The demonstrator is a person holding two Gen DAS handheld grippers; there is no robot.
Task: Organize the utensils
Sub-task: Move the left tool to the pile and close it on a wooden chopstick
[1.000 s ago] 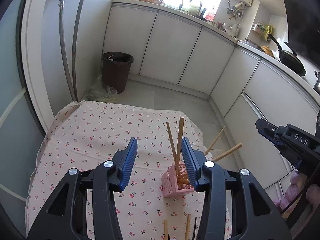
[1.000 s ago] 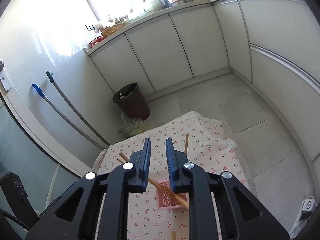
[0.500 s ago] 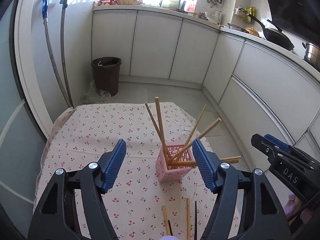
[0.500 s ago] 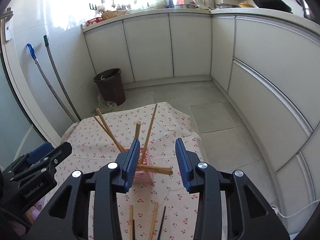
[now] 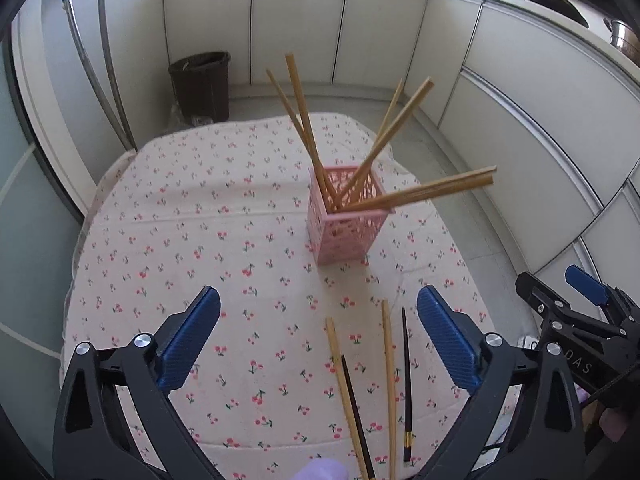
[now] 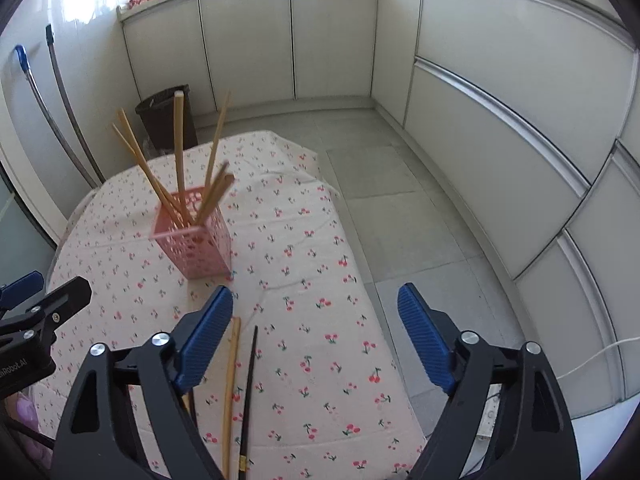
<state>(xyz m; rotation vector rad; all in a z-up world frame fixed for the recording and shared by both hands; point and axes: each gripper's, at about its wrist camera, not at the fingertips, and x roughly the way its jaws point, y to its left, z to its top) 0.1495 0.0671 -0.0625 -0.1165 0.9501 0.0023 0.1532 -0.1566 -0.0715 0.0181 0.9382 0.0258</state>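
Observation:
A pink perforated basket stands on the cherry-print cloth with several wooden chopsticks fanned out of it. On the cloth in front of it lie two wooden chopsticks and two dark ones. My left gripper hangs above these loose chopsticks, its jaws opening wide with nothing between the pads. My right gripper is just right of them, jaws also opening and empty.
The covered table ends close on the right, with tiled floor beyond. White cabinets line the back and right. A dark bin and two mop handles stand at the back left. The other gripper's body sits at the right edge.
Both grippers went from nearly shut to wide open and drew back and down from the basket. The chopsticks they held now stand in the basket; the loose ones came into view.

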